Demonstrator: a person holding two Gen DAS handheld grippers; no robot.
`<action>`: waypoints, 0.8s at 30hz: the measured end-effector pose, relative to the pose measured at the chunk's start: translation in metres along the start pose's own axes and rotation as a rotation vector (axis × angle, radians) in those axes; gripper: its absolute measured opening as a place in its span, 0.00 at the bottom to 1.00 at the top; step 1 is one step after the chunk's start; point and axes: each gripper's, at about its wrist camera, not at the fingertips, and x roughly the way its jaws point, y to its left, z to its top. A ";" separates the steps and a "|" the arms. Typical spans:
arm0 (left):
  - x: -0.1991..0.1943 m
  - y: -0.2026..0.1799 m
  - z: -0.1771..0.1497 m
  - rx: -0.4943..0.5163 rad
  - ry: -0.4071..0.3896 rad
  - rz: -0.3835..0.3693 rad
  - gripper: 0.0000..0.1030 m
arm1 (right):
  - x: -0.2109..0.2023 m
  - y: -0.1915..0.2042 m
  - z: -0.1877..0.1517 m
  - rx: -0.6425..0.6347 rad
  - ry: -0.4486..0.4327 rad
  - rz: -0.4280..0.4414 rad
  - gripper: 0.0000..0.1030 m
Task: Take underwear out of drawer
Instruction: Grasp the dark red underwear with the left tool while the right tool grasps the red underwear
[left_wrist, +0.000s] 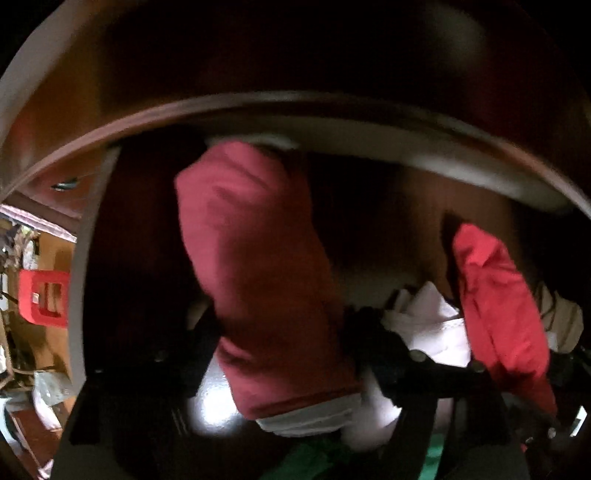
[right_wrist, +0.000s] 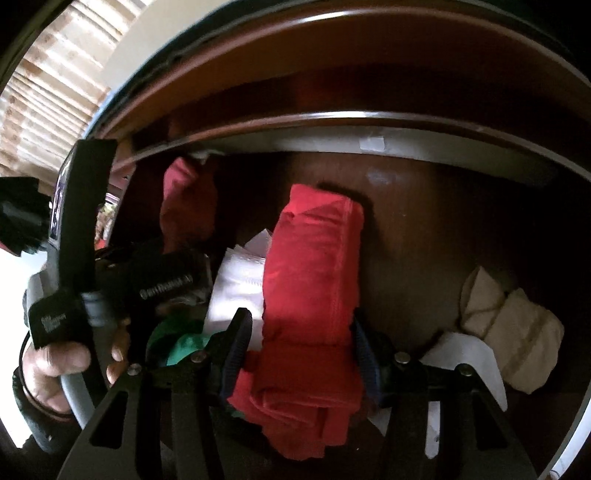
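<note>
- The left gripper (left_wrist: 284, 350) is mostly covered by the dark red underwear (left_wrist: 258, 266); its fingertips cannot be seen.
- The left wrist view is blurred and dark.
- The green cloth (right_wrist: 181, 341) is half hidden behind the right gripper (right_wrist: 301, 354).

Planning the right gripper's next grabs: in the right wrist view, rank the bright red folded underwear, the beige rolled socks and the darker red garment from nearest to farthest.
1. Bright red folded underwear, between the right gripper fingers.
2. Beige rolled socks, lower right.
3. Darker red garment, upper left near the drawer's back.
</note>
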 end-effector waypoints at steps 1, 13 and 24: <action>0.001 0.001 0.002 -0.008 0.003 -0.004 0.72 | 0.002 -0.001 0.002 0.003 0.011 -0.004 0.55; -0.003 0.042 -0.005 -0.156 -0.077 -0.142 0.32 | 0.016 -0.018 -0.003 0.081 0.006 0.076 0.54; -0.035 0.054 -0.027 -0.105 -0.196 -0.196 0.25 | -0.041 -0.022 -0.025 0.076 -0.193 0.155 0.45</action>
